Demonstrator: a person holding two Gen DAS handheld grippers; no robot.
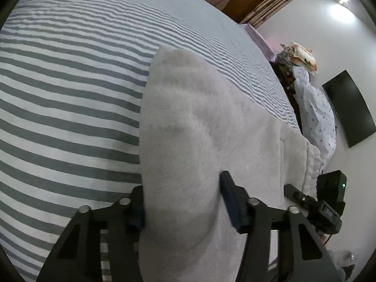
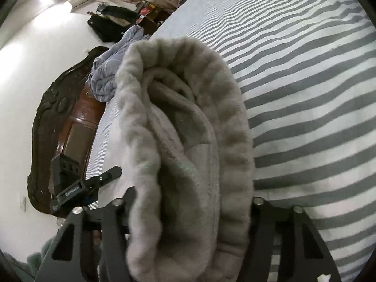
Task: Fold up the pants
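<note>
Light grey fleece pants [image 1: 206, 127] lie on a bed with a grey-and-white striped sheet [image 1: 70, 89]. My left gripper [image 1: 182, 202] straddles a raised fold of the pants near one end; its fingers stand wide apart with fabric between them. In the right wrist view the ribbed waistband of the pants [image 2: 188, 122] bulges up between the fingers of my right gripper [image 2: 190, 211]. The fabric hides the fingertips, so the grip is unclear.
The striped sheet [image 2: 317, 94] fills the right of the right wrist view. A dark carved wooden headboard [image 2: 61, 122] and a crumpled blue quilt [image 2: 110, 70] are at the left. A dotted cloth bundle [image 1: 317, 117] and a black screen [image 1: 350, 108] are beyond the bed edge.
</note>
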